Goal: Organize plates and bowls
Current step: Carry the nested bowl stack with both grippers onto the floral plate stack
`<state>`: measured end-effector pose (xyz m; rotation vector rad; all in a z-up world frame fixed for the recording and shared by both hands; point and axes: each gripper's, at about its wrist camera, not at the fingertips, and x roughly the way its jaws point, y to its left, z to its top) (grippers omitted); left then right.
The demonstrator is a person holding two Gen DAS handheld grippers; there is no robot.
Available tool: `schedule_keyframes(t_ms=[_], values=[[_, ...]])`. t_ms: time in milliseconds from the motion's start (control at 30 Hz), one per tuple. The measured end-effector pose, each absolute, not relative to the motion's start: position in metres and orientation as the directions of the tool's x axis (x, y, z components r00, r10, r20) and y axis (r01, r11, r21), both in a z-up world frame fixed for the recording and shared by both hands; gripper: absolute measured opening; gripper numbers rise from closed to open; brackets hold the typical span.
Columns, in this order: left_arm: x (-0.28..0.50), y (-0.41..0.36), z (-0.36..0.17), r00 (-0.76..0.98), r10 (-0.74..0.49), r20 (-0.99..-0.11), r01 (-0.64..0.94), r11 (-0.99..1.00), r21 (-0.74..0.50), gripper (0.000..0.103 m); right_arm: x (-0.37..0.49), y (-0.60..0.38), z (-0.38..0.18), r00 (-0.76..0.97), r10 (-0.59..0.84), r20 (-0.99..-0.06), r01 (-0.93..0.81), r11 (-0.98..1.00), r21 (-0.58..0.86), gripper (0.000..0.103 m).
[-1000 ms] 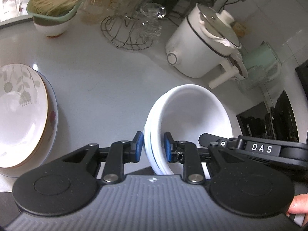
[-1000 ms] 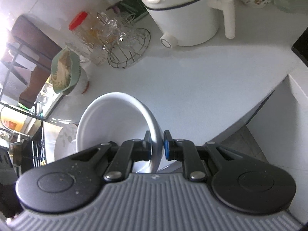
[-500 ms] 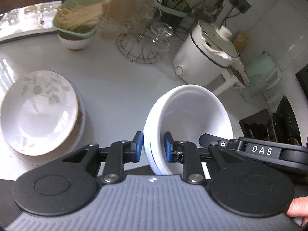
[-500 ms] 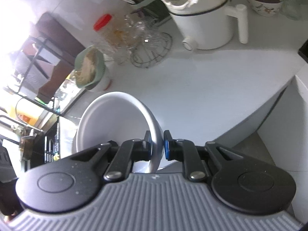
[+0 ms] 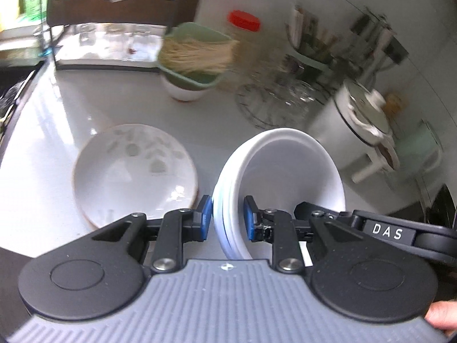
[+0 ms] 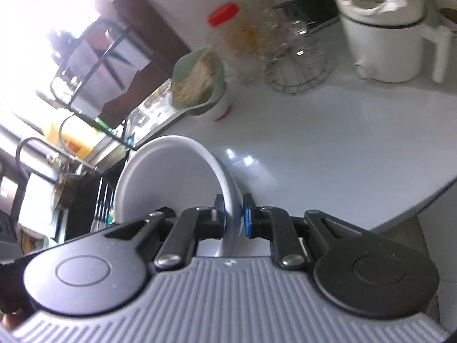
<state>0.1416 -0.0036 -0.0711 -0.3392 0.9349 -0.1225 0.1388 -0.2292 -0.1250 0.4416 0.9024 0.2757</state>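
Between your left gripper's blue pads sits the rim of a stack of white bowls, tilted on edge with the opening facing right. The pads pinch that rim; how many bowls are nested is hard to count, as the layered edges blur together and the lower part is cut off behind the gripper body. The other gripper's black arm, marked DAS, crosses in at the right, and a fingertip shows at the bottom right corner.

In the right wrist view, your right gripper is pressed nearly together on the thin rim of a white bowl, opening facing left. Its base is hidden by the gripper. Whether this is the same stack cannot be told.

On the counter, left of the held stack, lies a leaf-patterned plate; its near edge is hidden behind the left gripper, and what lies beneath it cannot be made out. Further back stand a green tray of noodles on a white bowl, a red-lidded jar, a wire rack of glasses and a white pot. All are smeared by motion blur. The left part of the right wrist view is washed out by glare.
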Motion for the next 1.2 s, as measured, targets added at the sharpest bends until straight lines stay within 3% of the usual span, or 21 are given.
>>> schedule_keyframes(t_ms=[433, 1200], values=[[0.172, 0.058, -0.107, 0.589, -0.195, -0.784, -0.077, 0.952, -0.295, 0.028, 0.179, -0.163, -0.156, 0.485, 0.43, -0.762, -0.089, 0.891, 0.446, 0.016], [0.233, 0.12, -0.177, 0.45, -0.273, -0.85, -0.107, 0.929, -0.355, 0.028, 0.232, -0.101, -0.204, 0.377, 0.319, -0.87, 0.026, 0.935, 0.354, 0.018]])
